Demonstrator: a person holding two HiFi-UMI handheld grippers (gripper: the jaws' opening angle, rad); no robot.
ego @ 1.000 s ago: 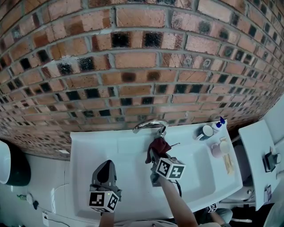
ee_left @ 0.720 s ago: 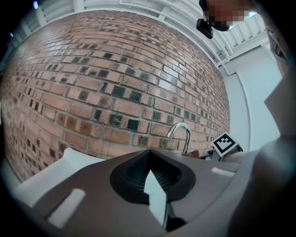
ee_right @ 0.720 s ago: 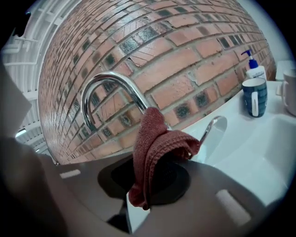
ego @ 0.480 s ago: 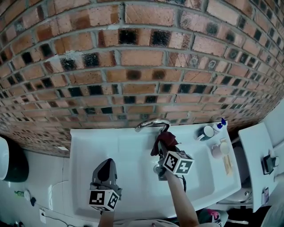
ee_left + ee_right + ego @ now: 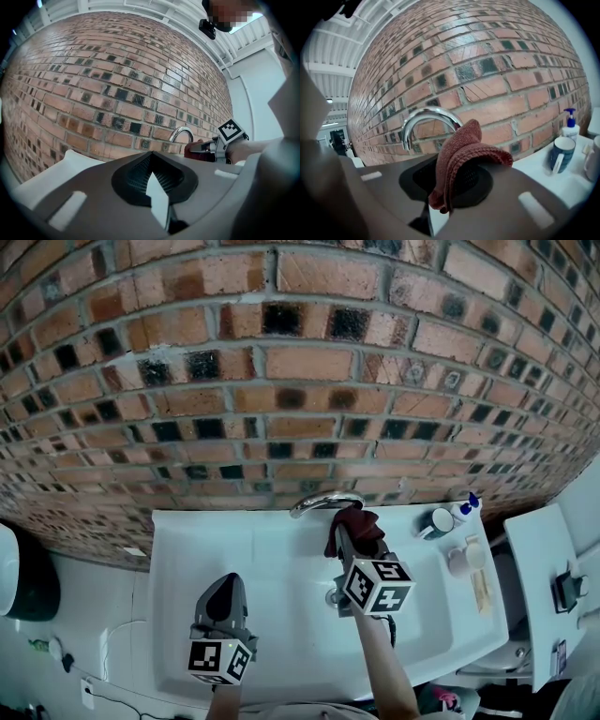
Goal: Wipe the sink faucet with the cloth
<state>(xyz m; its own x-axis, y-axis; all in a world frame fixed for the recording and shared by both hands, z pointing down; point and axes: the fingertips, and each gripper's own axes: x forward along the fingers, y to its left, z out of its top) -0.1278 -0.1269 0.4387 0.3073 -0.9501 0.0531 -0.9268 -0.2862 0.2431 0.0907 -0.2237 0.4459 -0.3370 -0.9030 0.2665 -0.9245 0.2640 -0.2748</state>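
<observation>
Right gripper view: our right tongs (image 5: 454,185) pinch the cloth (image 5: 464,145) by the faucet (image 5: 423,113); hard rubbing could tug it free. Our left tongs (image 5: 154,180) sit closed, empty.

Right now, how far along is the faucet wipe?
Done: right gripper is shut on the cloth. In hand: cloth sits at the arc of the faucet, opposite its outlet end; contact uncertain. Remaining: wiping along it; nothing shows how much is covered. Left gripper shut, empty, over the sink.
</observation>
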